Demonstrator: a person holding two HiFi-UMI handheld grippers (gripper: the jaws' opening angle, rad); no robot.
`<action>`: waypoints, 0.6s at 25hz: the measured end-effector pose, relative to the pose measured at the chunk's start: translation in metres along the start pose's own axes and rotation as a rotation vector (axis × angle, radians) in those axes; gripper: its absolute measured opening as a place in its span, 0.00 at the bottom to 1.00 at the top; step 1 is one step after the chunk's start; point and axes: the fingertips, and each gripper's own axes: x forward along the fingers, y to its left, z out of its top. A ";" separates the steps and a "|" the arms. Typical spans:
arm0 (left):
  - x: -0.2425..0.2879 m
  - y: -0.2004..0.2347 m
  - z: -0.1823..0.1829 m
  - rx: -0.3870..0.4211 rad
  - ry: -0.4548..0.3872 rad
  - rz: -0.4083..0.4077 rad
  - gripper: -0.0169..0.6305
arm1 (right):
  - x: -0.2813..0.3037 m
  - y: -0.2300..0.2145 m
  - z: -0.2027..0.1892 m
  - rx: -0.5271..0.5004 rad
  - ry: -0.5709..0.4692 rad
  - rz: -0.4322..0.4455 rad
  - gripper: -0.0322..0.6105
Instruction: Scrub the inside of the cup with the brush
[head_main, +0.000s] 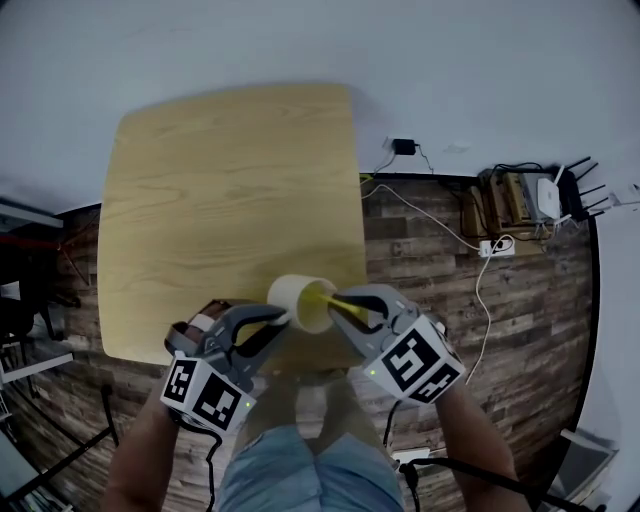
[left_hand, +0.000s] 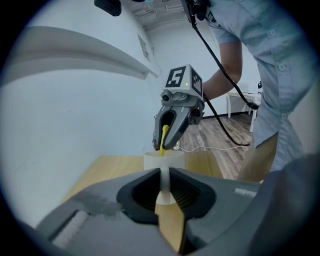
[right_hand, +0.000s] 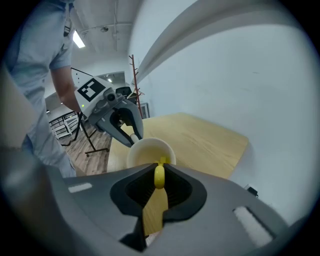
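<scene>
head view: at left, the left gripper (head_main: 270, 325) was clamped on the handle of the cup (head_main: 298, 300), which was tilted at the near edge of the table (head_main: 220, 180). at right, the right gripper (head_main: 345, 308) was closed on the yellow brush (head_main: 322, 297), its tip inside the cup. the cup was best held steady while the bristles were swept round the wall.

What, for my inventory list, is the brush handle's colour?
Yellow brush; clearest in the right gripper view.
</scene>
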 end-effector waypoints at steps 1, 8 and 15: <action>0.000 0.001 0.000 0.003 0.002 0.007 0.14 | 0.001 0.000 -0.003 0.016 0.017 0.004 0.11; 0.001 0.004 -0.001 -0.005 0.001 0.035 0.14 | 0.001 0.008 -0.015 0.152 0.086 0.053 0.11; 0.005 0.002 0.001 0.022 0.001 0.029 0.14 | -0.005 0.030 -0.008 0.244 0.034 0.134 0.11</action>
